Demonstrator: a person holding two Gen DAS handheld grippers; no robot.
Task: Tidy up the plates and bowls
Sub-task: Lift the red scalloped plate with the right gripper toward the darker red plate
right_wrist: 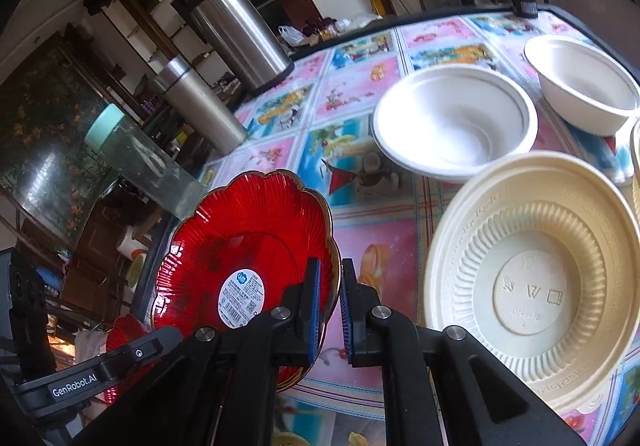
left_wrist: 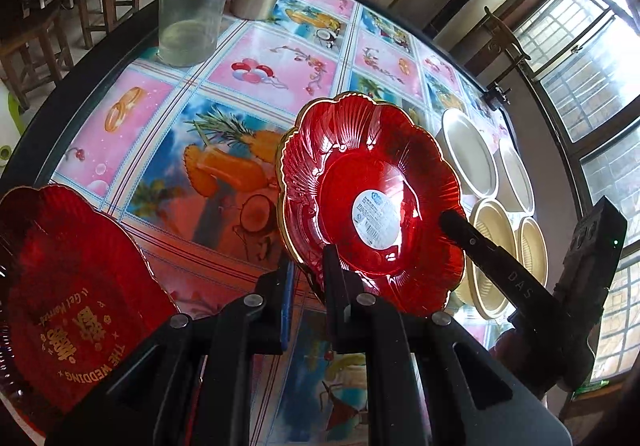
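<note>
We are holding the red scalloped plate (left_wrist: 372,201) tilted above the bench (left_wrist: 256,57), labelled underside facing us, both grippers' jaws clamped on its rim: left gripper (left_wrist: 306,278), right gripper (right_wrist: 330,306). Cream bowls (right_wrist: 532,270) are sitting just beside it.

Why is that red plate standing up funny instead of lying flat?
The red plate is tipped up on its edge above the table, its sticker showing. Both tools pinch its rim: the left tool and the right tool. Nothing looks spilled or broken.
</note>
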